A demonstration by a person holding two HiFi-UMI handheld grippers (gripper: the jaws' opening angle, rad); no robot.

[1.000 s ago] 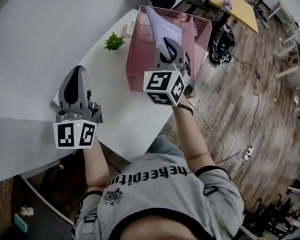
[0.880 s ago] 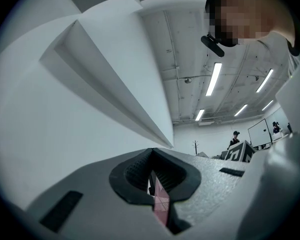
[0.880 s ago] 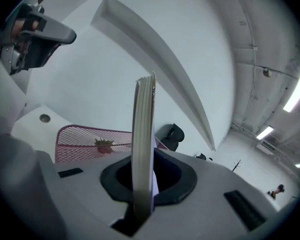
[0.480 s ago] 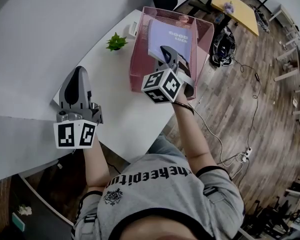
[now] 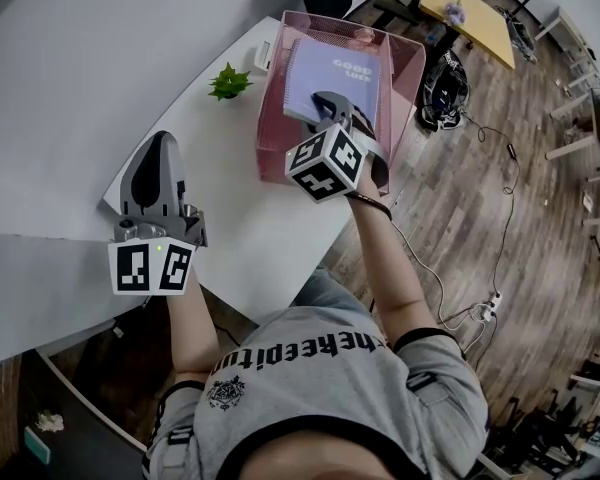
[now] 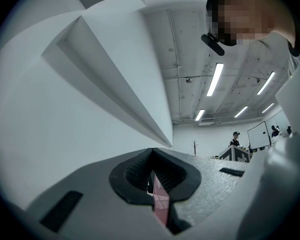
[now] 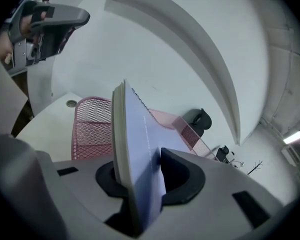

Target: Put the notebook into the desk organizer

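Facing up in organizer (image 5: 273, 133), notebook (image 5: 332, 80) cover print, head view only.

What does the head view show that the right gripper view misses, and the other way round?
Only the head view shows the small green plant, the wooden floor and the printed cover of the notebook. Only the right gripper view shows the notebook's page edges standing between the jaws of the right hand-held gripper, which have just been opening. Both show the notebook, the pink desk organizer, the white desk and the left hand-held gripper.
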